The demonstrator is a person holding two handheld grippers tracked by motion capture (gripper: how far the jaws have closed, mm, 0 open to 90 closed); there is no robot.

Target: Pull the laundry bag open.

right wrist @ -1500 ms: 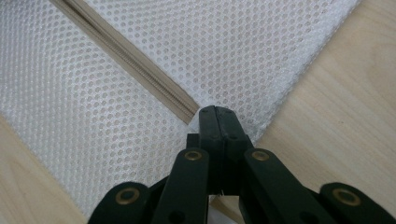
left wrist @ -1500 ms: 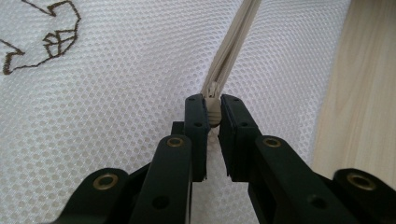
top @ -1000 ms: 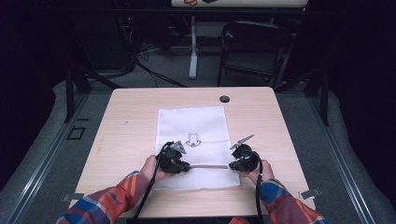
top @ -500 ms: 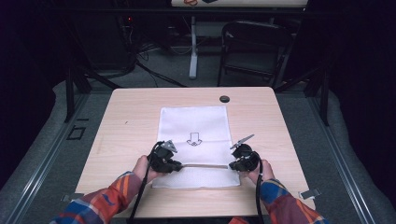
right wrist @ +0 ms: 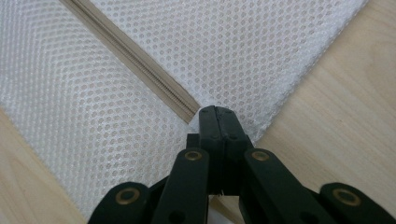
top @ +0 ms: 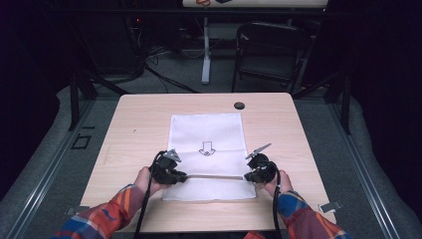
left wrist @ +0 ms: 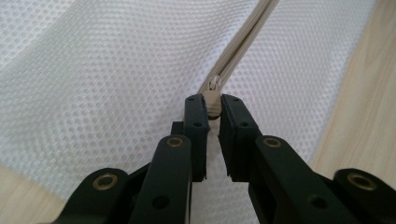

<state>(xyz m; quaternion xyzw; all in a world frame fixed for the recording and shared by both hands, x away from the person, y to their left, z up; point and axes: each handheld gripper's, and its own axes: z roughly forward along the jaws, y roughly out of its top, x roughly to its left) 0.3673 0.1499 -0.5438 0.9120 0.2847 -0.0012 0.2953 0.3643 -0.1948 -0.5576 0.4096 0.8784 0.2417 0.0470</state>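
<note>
A white mesh bag [top: 208, 154] is lying flat at the middle of the pale wooden worktop [top: 139, 124], a small arrow mark [top: 206, 149] printed on its upper part; a beige zip [top: 214, 176] is running across it near the person's edge, between the two grippers. The left gripper [left wrist: 212, 105] is pinching the zip pull [left wrist: 213, 95] at the bag's left end, its jaws nearly closed with only the pull between them; the right gripper [right wrist: 218, 116] is clamping, jaws fully together, what seems to be the mesh at the zip's right end, beside the bag's corner. A small dark round thing [top: 239, 105] is sitting near the worktop's far edge, too small to identify.
</note>
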